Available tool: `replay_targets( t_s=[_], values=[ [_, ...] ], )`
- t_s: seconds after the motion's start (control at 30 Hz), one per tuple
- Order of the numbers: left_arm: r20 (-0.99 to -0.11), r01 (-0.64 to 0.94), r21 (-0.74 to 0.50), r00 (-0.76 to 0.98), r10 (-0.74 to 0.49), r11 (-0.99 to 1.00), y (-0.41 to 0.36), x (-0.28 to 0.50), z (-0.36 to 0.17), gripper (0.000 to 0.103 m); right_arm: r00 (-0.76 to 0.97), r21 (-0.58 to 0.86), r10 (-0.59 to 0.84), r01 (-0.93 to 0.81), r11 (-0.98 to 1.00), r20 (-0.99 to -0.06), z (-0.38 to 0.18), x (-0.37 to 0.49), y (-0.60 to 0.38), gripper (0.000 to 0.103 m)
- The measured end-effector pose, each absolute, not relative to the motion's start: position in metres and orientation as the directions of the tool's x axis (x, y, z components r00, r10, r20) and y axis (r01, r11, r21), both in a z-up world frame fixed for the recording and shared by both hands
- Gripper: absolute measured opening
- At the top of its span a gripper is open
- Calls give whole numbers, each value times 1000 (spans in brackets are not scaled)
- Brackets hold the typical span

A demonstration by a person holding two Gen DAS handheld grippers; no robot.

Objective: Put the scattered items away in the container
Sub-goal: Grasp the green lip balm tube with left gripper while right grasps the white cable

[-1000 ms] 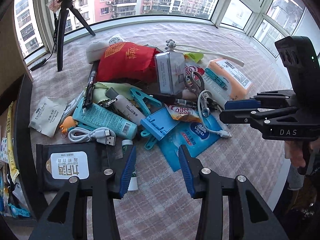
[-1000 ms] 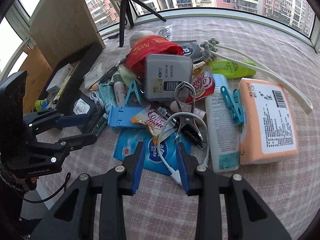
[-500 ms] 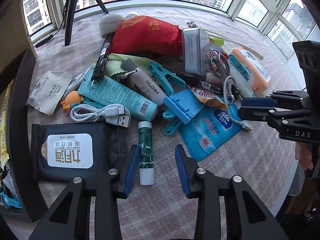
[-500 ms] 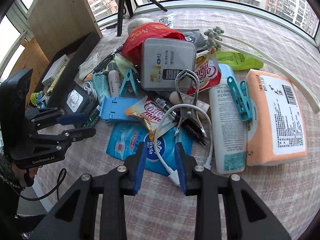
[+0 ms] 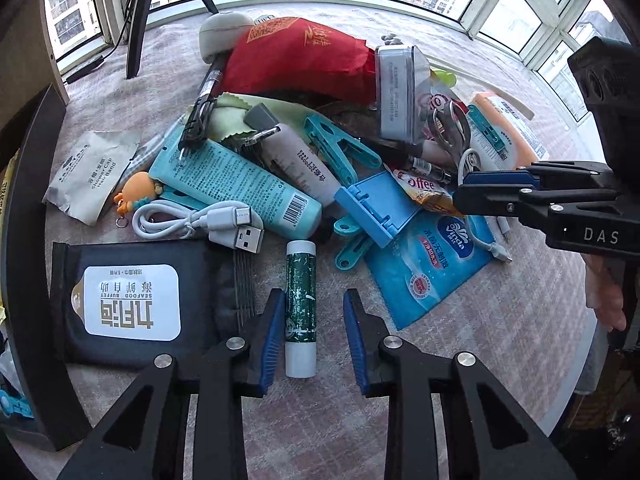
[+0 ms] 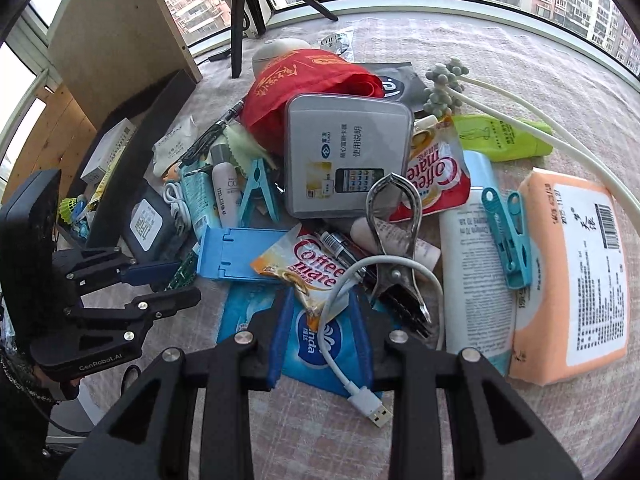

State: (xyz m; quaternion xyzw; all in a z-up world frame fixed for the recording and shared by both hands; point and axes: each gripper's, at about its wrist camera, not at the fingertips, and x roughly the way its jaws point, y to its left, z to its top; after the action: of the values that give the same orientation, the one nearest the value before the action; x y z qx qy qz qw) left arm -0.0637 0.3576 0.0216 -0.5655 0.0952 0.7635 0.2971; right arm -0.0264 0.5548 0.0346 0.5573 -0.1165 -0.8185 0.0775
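Note:
A heap of small items lies on the checked cloth. A green lip balm stick [image 5: 300, 300] lies between the jaws of my left gripper [image 5: 313, 300]. Those jaws are closing; the left pad [image 5: 272, 340] is at the stick and the right pad stands off it. My right gripper [image 6: 321, 300] hangs over the blue tissue pack [image 6: 308, 344], open, with a white USB cable [image 6: 340, 364] running loose between its fingers. Each gripper also shows in the other's view: the right gripper [image 5: 464, 196] and the left gripper [image 6: 176, 284]. The dark-walled container [image 5: 24, 200] stands at the left.
Around the stick lie a black wet-wipe pack [image 5: 132, 300], a coiled white cable [image 5: 192, 220] and a teal tube [image 5: 236, 188]. Further back are a red pouch [image 5: 300, 60], a grey tin [image 6: 344, 160], metal tongs [image 6: 392, 248] and an orange tissue pack [image 6: 572, 276]. A tripod [image 6: 240, 12] stands behind.
My left gripper has sunk towards the cloth and come over the lip balm stick, its jaws narrowing. My right gripper has slid forward over the white cable and blue pack.

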Motion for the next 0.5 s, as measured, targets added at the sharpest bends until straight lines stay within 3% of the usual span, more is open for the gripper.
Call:
replay_targets(
  t_s=[0.2,0.33,0.5],
  values=[
    [-916,-554,-195,-191,352,-809,364,-71,21,22,-363,276,-254,-10,-961,-896,30,-34,555,28],
    [-914,-549,-205,-190,360,-810,362,-73,20,14,-359,307,-283,-10,-952,-889,28,-35,556,17],
    [-907,-530,-237,-180,380,-815,358,-73,20,14,-387,353,-317,-23,-935,-866,32,-30,559,4]
  ],
)
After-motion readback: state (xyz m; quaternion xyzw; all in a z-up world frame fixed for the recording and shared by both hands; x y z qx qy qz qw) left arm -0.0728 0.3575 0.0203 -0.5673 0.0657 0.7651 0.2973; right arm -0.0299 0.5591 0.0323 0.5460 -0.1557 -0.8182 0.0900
